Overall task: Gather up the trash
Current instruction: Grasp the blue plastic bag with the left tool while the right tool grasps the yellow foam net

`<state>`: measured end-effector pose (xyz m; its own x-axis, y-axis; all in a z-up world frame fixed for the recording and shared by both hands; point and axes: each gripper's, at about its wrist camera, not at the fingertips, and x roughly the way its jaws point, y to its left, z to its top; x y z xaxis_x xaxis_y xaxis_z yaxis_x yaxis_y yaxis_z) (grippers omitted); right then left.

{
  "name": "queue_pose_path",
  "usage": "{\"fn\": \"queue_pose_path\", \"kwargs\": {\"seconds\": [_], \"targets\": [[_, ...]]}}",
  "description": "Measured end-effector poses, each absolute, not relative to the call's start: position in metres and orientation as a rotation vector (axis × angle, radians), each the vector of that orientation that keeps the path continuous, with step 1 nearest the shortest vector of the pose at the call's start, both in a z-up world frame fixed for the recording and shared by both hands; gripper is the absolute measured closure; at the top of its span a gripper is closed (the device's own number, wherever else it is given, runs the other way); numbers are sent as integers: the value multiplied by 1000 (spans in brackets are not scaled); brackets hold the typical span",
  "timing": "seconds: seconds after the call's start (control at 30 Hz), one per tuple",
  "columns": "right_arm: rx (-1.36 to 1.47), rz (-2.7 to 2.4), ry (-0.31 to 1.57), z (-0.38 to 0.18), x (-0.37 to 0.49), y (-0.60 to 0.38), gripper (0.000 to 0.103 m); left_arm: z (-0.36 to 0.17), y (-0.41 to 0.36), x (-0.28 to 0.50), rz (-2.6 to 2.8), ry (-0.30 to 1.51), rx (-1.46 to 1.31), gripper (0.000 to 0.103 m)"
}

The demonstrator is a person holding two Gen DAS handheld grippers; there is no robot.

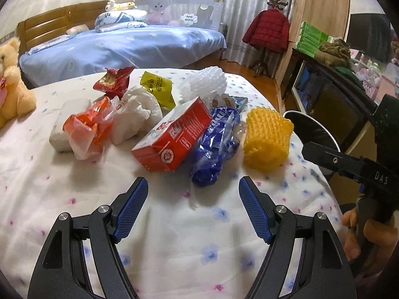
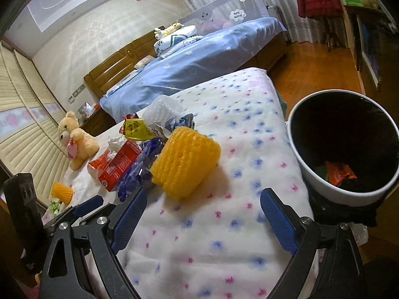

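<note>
Trash lies in a heap on the flowered bedspread (image 1: 174,229): a red carton (image 1: 172,139), a crumpled blue wrapper (image 1: 214,144), a yellow foam net (image 1: 268,139), a white foam net (image 1: 203,84), a yellow packet (image 1: 157,89), a red snack bag (image 1: 113,81), an orange plastic bag (image 1: 87,129) and white tissue (image 1: 137,114). My left gripper (image 1: 194,182) is open just short of the blue wrapper and holds nothing. My right gripper (image 2: 204,194) stands wide open, a little short of the yellow foam net (image 2: 185,159), with only bedspread between its fingers.
A white bin (image 2: 309,164) stands off the bed's right edge with an orange wrapper (image 2: 339,172) inside. A teddy bear (image 2: 77,139) sits at the left beside a second yellow net (image 2: 62,191). Wooden floor (image 2: 311,67) and a blue bed (image 1: 124,47) lie beyond.
</note>
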<state>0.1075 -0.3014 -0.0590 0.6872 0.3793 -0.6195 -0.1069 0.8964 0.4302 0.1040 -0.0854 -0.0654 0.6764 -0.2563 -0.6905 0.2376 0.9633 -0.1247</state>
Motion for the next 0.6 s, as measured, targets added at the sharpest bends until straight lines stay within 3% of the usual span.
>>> {"fn": "queue_pose_path", "kwargs": {"seconds": [0.1, 0.17, 0.3, 0.4, 0.43, 0.6], "targets": [[384, 283, 769, -61, 115, -299, 13, -67, -87, 113, -283, 801, -31, 27], [400, 289, 783, -64, 122, -298, 24, -67, -89, 118, -293, 807, -39, 32], [434, 304, 812, -71, 135, -295, 37, -69, -95, 129, -307, 830, -51, 52], [454, 333, 831, -76, 143, -290, 60, -72, -100, 134, -332, 852, -71, 73], [458, 341, 837, -78, 144, -289, 71, -72, -101, 134, -337, 854, -70, 74], [454, 352, 828, -76, 138, -291, 75, -71, -103, 128, -357, 839, -66, 81]]}}
